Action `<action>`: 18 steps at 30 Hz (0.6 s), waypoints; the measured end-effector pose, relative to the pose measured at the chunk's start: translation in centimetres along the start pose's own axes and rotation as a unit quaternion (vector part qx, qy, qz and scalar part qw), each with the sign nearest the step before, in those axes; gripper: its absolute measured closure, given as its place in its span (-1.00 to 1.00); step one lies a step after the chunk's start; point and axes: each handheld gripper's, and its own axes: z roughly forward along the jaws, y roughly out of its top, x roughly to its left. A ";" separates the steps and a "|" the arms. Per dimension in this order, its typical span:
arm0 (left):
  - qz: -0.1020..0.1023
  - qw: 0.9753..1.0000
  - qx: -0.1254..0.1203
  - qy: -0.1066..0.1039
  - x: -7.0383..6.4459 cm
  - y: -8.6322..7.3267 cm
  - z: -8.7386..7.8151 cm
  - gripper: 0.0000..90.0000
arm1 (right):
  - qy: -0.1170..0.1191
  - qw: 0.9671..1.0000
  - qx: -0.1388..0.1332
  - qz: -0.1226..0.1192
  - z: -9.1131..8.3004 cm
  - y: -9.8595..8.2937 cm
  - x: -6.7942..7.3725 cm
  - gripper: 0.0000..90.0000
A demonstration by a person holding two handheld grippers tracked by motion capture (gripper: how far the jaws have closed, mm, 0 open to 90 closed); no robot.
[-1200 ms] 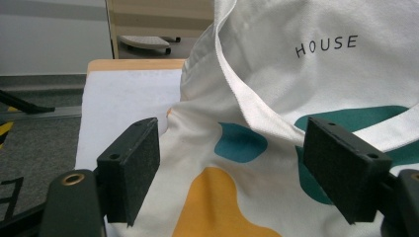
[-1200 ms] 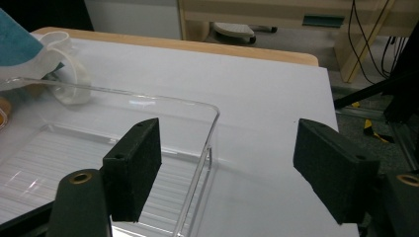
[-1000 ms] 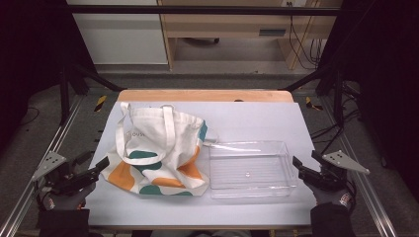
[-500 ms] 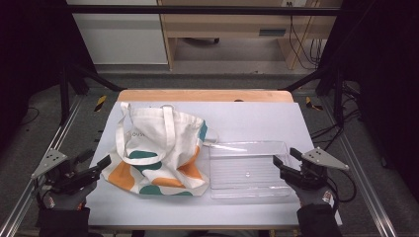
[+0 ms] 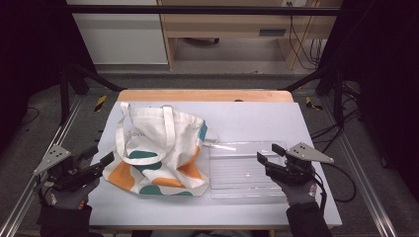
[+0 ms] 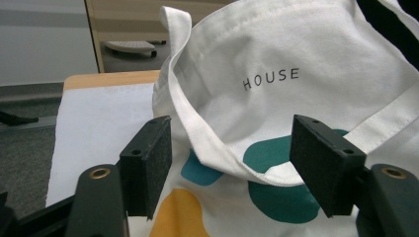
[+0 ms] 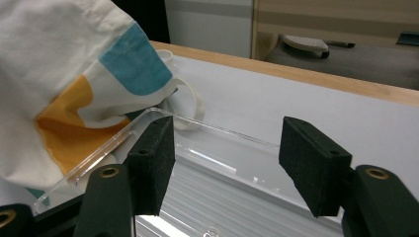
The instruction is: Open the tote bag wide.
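A white tote bag with teal and orange patches and the word HOUSE lies slumped on the left half of the table. Beside it on the right sits a clear plastic tray, which holds nothing. My left gripper stands open at the bag's left edge; in the left gripper view the bag rises just beyond the gripper. My right gripper is open above the tray's right part. In the right gripper view the gripper hangs over the tray, with the bag at the left.
The white table top has a wooden strip along its far edge. Metal rails run down both sides. Cables lie on the floor to the right. A loop of the bag's handle rests by the tray's far corner.
My right gripper has moved left from the table's right edge to above the tray. The left gripper, bag and tray have stayed put.
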 end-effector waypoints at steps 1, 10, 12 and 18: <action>0.000 1.000 0.000 0.000 0.0 0.0 0.0 -0.25 | 0.003 1.000 -0.001 0.000 0.2 0.2 0.2 -0.14; 0.019 1.000 0.014 -0.006 -0.7 1.3 1.1 -0.11 | 0.021 1.000 -0.014 -0.004 1.3 2.0 1.4 -0.12; 0.030 0.999 0.019 -0.005 -1.2 2.0 1.9 -0.08 | 0.026 1.000 -0.014 -0.008 1.7 2.3 1.8 -0.12; 0.047 0.998 0.040 0.001 -2.0 2.6 4.2 0.04 | 0.045 0.999 -0.018 -0.014 2.9 3.3 3.5 -0.11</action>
